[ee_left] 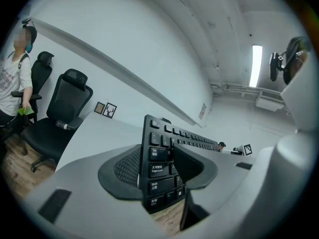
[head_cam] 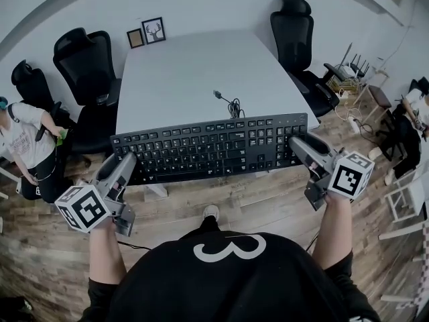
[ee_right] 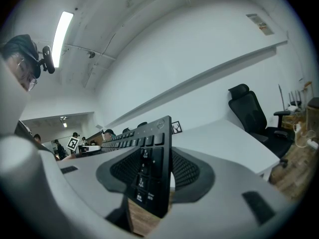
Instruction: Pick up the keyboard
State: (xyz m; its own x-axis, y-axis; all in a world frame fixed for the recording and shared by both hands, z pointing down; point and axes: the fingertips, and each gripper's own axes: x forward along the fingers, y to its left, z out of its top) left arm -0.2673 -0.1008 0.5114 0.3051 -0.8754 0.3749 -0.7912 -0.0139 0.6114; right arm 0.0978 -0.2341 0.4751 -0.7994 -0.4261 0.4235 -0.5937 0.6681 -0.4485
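The black keyboard (head_cam: 208, 149) stretches level across the near edge of the white table (head_cam: 194, 72), with a gripper at each end. My left gripper (head_cam: 127, 161) is shut on its left end, and the keys there (ee_left: 158, 176) stand edge-on between the grey pads (ee_left: 122, 168). My right gripper (head_cam: 299, 143) is shut on the number-pad end (ee_right: 147, 176), with a pad (ee_right: 187, 171) on each face. Wooden floor shows below the keyboard in both gripper views. Its cable (head_cam: 231, 104) lies coiled on the table behind it.
Black office chairs stand at the table's far left (head_cam: 87, 66) and far right (head_cam: 295, 32). Two small picture frames (head_cam: 153, 29) lean on the wall at the back. A person (head_cam: 27, 139) stands at the left, and another person (head_cam: 415, 113) sits at the right by cluttered furniture.
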